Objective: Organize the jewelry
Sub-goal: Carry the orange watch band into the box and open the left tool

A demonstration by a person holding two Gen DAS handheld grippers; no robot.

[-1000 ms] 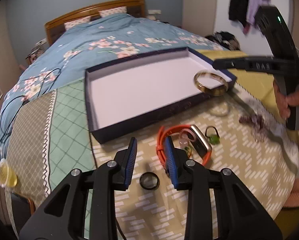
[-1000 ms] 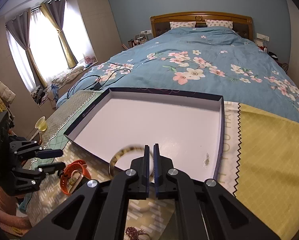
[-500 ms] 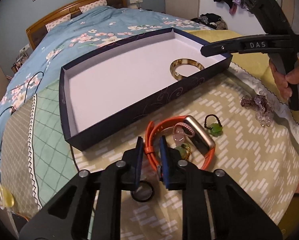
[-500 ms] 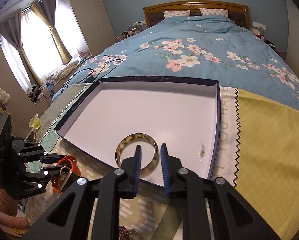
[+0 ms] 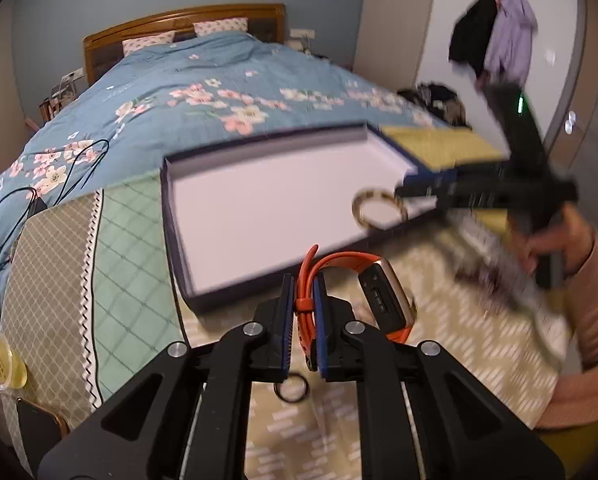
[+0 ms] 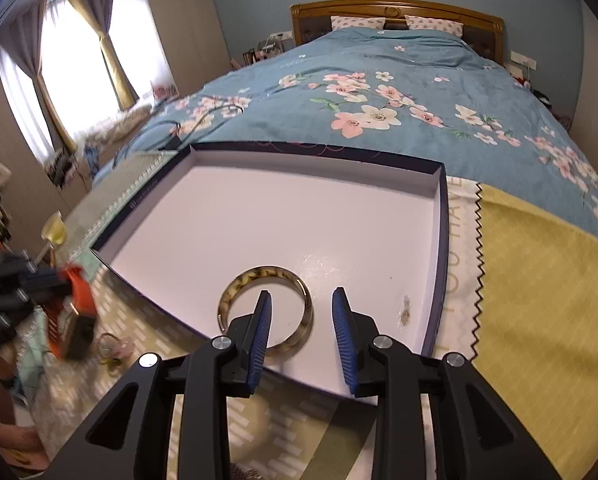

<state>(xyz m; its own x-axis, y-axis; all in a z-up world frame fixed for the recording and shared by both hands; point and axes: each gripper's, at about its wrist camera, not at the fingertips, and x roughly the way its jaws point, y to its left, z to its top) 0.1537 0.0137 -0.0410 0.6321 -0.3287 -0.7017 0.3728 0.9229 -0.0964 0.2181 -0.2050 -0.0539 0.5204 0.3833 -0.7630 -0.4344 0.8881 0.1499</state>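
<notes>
My left gripper [image 5: 303, 280] is shut on the strap of an orange watch [image 5: 341, 264] with a gold case, lifted off the patterned cloth; in the right wrist view the watch [image 6: 79, 300] shows blurred at the left. A dark blue box with a white floor [image 5: 259, 208] [image 6: 299, 216] lies on the bed's end. A tortoiseshell bangle [image 6: 265, 312] [image 5: 379, 208] rests flat in the box's near right corner. My right gripper [image 6: 301, 300] hovers just over the bangle, its jaws opening, with nothing pressed between the pads.
A dark ring [image 5: 292, 390] lies on the cloth under my left gripper. More small jewelry [image 6: 113, 348] sits beside the box. A yellow cloth [image 6: 539, 288] covers the right side. A black cable [image 5: 39, 184] trails over the floral quilt. A person's hand and sleeve [image 5: 579, 280] hold the right gripper.
My left gripper shut on the orange watch strap and lifted it. My right gripper let go of the bangle, which now lies in the box, and its jaws have spread apart.
</notes>
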